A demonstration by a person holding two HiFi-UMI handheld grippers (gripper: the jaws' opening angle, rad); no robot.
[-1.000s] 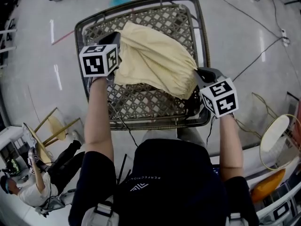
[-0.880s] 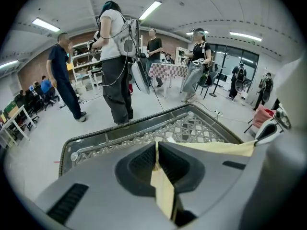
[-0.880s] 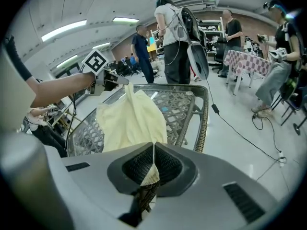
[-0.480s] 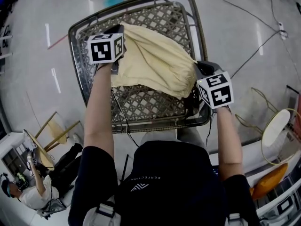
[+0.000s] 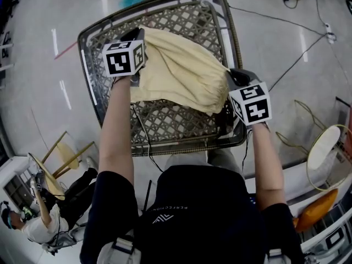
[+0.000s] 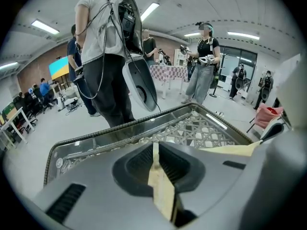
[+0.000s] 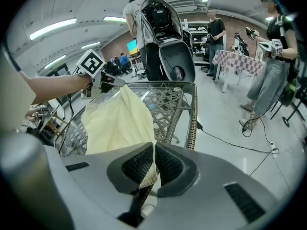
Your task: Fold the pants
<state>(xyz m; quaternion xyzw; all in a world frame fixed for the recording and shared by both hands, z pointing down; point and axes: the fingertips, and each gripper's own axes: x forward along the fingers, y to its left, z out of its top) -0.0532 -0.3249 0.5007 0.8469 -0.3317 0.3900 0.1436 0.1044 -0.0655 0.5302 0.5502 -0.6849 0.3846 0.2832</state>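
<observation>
pale yellow pants (image 5: 179,73) spread as a slack sheet over a woven lattice table (image 5: 165,126), held at two points. left gripper (image 6: 154,151): jaws closed on a thin edge of the fabric, over the table's far left part. right gripper (image 7: 154,153): jaws closed on a gathered edge of the fabric, at the table's right edge close to the near right corner. the cloth sags between the two grips across the middle of the table; whether its lower fold touches the lattice cannot be told. people (image 6: 103,56) stand on the grey floor (image 5: 44,65) beyond the far edge
</observation>
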